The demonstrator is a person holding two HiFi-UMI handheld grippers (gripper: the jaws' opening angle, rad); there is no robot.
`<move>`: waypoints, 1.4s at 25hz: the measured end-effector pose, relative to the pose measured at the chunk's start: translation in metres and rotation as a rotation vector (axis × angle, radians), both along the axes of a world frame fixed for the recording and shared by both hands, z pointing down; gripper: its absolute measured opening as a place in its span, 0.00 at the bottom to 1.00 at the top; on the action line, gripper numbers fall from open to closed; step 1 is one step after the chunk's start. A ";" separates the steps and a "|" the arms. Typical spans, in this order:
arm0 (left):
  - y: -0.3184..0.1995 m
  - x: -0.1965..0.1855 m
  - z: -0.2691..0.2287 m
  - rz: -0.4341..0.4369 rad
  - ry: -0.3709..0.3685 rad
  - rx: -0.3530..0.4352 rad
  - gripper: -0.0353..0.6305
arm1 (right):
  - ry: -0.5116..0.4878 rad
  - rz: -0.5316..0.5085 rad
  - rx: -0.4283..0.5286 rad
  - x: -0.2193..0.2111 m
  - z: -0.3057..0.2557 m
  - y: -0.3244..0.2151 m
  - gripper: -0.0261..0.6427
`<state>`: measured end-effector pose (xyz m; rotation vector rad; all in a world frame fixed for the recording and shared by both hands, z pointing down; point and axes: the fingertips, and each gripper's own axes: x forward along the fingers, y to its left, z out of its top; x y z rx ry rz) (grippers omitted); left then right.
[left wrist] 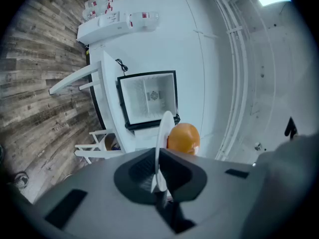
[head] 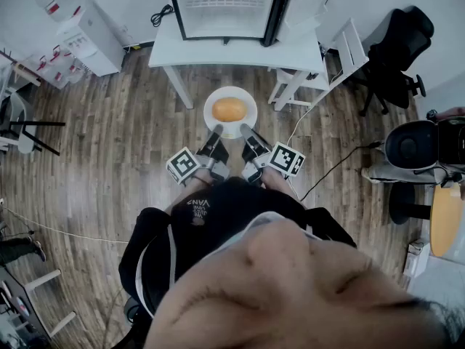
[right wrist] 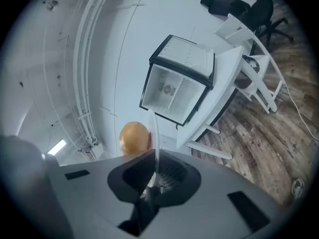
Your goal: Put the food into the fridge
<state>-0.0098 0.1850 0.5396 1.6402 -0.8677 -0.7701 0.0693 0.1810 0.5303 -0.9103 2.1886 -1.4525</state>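
A white plate (head: 248, 118) carries a round orange bun (head: 229, 110) and hangs in the air in front of me. My left gripper (head: 216, 131) is shut on the plate's near-left rim, and my right gripper (head: 245, 130) is shut on its near-right rim. In the left gripper view the plate (left wrist: 162, 133) shows edge-on with the bun (left wrist: 183, 138) to its right. In the right gripper view the plate (right wrist: 154, 133) is also edge-on, with the bun (right wrist: 134, 138) to its left. The small fridge (head: 227, 6) stands open on a white table (head: 182, 48) ahead; its inside (left wrist: 149, 96) is white.
The fridge's door (right wrist: 192, 55) is swung open. White stools (head: 299, 83) stand under the table's right side. A black office chair (head: 396, 49) is at the right, a white machine (head: 83, 31) at the left. A cable (head: 330, 169) runs over the wooden floor.
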 end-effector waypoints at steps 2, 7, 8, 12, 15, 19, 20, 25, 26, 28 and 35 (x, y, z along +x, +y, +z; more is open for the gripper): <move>-0.001 0.000 0.001 0.002 0.009 0.005 0.09 | 0.004 0.001 -0.002 -0.001 0.003 -0.001 0.07; -0.002 -0.007 0.003 0.006 0.008 0.004 0.09 | 0.010 0.007 -0.005 -0.007 0.004 -0.001 0.07; -0.001 -0.011 0.004 0.008 0.006 0.000 0.09 | 0.010 0.012 -0.004 -0.011 0.004 -0.001 0.07; 0.000 -0.020 0.002 0.031 0.020 0.013 0.09 | -0.015 0.040 -0.004 -0.021 0.003 0.001 0.08; -0.001 -0.025 -0.001 0.050 0.030 0.020 0.09 | -0.024 0.059 -0.008 -0.026 0.002 0.001 0.07; -0.001 -0.030 0.001 0.068 0.025 0.015 0.09 | -0.024 0.076 -0.005 -0.031 0.003 0.003 0.07; -0.001 -0.029 0.001 0.073 0.032 0.020 0.09 | -0.024 0.080 -0.004 -0.030 0.003 0.003 0.08; -0.002 -0.044 0.011 0.089 0.041 -0.008 0.09 | -0.024 0.101 -0.011 -0.044 0.008 0.004 0.07; -0.002 -0.046 0.013 0.090 0.039 -0.016 0.09 | -0.023 0.105 -0.012 -0.046 0.008 0.004 0.07; -0.004 -0.047 0.013 0.095 0.044 -0.014 0.09 | -0.021 0.110 -0.013 -0.047 0.009 0.002 0.07; -0.037 -0.047 0.013 0.097 0.042 -0.033 0.09 | -0.016 0.108 -0.026 -0.047 0.006 -0.031 0.07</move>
